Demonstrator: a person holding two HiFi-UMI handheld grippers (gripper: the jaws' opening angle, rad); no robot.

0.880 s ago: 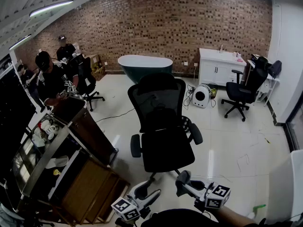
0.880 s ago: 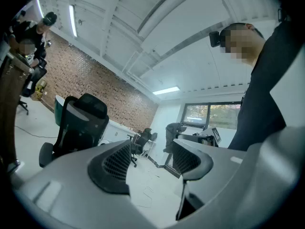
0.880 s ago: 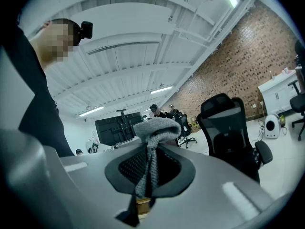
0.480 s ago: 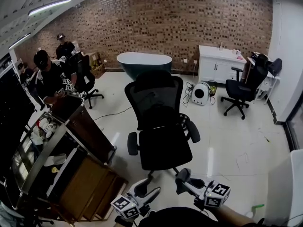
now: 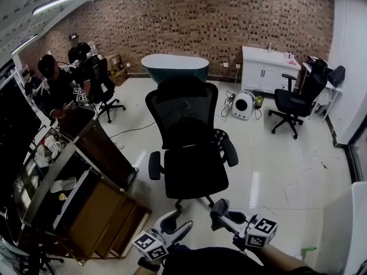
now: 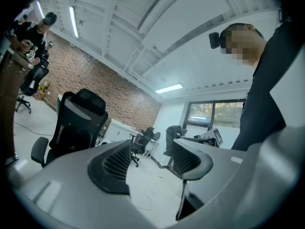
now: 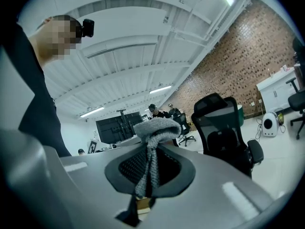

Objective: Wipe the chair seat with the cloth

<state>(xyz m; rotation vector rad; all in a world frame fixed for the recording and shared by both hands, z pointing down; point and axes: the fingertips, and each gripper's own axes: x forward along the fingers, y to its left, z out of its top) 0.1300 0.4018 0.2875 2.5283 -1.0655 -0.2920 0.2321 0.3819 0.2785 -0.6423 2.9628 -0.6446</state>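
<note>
chair (image 5: 189, 148), big, black and mesh-backed, is standing out on the pale floor (image 5: 287, 171) in the middle of the room, facing the person. its seat (image 5: 195, 173) is lying dark and bare between the two armrests, front edge toward the grippers. nothing is touching it, so by my read the wipe is not begun and this is the approach.

to do it well, i'd say the cloth hand is needing to tip nose-down so the soft bunch, not the hard jaw tips, is meeting the seat. i'd be starting at the back edge under the backrest and drawing toward the front edge in overlapping passes. i'd be going light on the pressure too, because the chair looks like a rolling, swivelling sort that could be drifting off under a push. the free hand could be steadying an armrest.

both tools are hovering low and side by side at the bottom of the head view, well short of the seat's front edge. they are angled up, with ceiling filling much of each gripper view.

the left gripper (image 6: 150, 161) is carrying nothing: its jaws are standing apart with only floor and far room showing between them. the right gripper (image 7: 150, 171) is clamping down on the grey knitted cloth (image 7: 155, 128). the cloth is bunching in a knot above the pads and trailing a strip down between them, well apart from the seat.
</note>
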